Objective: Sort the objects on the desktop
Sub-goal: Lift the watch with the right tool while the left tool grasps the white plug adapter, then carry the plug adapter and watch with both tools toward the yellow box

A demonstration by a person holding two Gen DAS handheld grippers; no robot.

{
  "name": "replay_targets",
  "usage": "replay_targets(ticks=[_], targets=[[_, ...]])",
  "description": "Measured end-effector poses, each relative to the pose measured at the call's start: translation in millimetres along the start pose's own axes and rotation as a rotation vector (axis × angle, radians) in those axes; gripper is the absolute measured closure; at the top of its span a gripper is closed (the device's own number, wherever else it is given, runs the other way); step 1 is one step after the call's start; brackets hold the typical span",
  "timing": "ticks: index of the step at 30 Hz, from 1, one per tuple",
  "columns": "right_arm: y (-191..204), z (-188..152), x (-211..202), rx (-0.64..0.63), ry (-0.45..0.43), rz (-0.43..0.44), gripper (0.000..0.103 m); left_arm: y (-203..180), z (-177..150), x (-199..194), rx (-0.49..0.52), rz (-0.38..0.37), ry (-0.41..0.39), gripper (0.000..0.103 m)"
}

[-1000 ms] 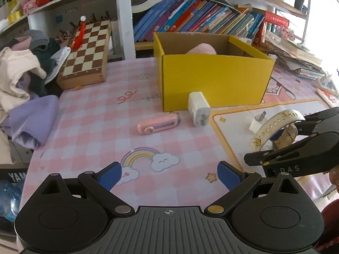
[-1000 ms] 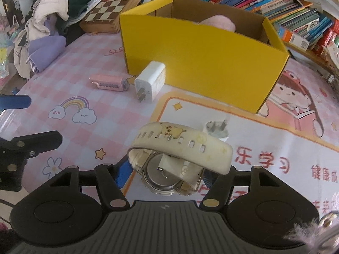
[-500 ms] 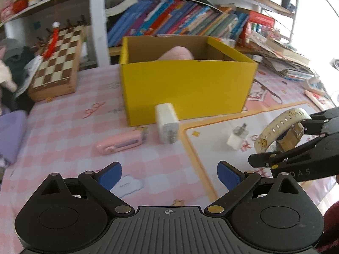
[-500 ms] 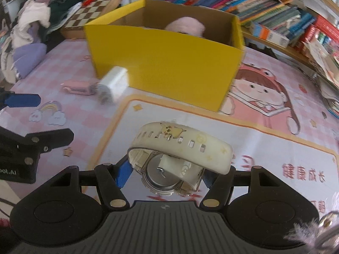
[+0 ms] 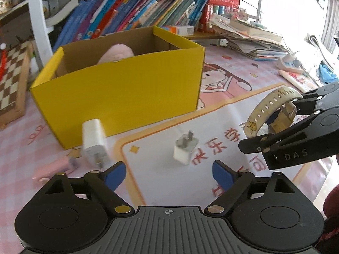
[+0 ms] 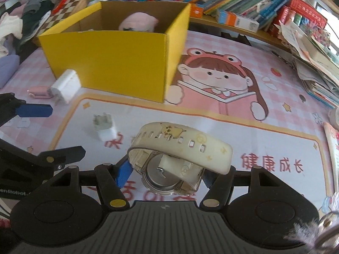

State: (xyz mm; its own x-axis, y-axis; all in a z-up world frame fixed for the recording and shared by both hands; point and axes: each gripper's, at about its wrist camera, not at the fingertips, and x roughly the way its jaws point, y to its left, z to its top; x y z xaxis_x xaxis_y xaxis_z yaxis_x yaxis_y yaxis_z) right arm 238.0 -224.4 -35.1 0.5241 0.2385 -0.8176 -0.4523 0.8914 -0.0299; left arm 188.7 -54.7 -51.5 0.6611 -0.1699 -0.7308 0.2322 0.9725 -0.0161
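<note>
Watch (image 6: 180, 154) first: you have it pinched in the right gripper (image 6: 167, 174), the blue pads pressing on the case and the folded part of the cream strap, with the free loop of strap arching up over the jaws. Judge it light but lopsided; the metal case carries most of the weight while the rubbery strap flexes and can spring, so your hold on the case is the right one and a hold on the strap alone would let it swing. The strap looks grippy rather than slick, and the case back is smooth metal, so keep the squeeze steady until you are over the yellow box (image 6: 118, 48), which stands open at the far side of the pink mat (image 6: 264, 80) with a pink soft thing already inside. Your left gripper (image 5: 168, 174) holds nothing and its jaws are closing, with the small white plug (image 5: 185, 149) lying on the mat just ahead of them and not yet between the pads. That plug is likely hard, light and smooth-sided; take it across its flat faces, clear of the prongs. The larger white charger (image 5: 94, 140) sits against the box's front wall, beside a pink clip-like item (image 5: 54, 168).
</note>
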Motion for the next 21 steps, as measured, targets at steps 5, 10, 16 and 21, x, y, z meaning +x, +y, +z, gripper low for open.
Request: replay_targets(ticks=[5,10,16,21], targets=[[-18,-4,0,0.021,0.000,-0.009,0.040,-12,7,17,0.028,-0.017,0.018,0.029],[-31,-6,-2,0.035,-0.003,-0.012,0.040,-12,15,33,0.002,-0.019,0.046,0.044],[-41,-8,-4,0.053,-0.005,-0.013,0.040,-14,18,47,0.009,-0.018,0.080,0.057],[-42,-8,-4,0.057,-0.006,-0.007,0.040,-14,19,48,0.019,-0.006,0.079,0.065]])
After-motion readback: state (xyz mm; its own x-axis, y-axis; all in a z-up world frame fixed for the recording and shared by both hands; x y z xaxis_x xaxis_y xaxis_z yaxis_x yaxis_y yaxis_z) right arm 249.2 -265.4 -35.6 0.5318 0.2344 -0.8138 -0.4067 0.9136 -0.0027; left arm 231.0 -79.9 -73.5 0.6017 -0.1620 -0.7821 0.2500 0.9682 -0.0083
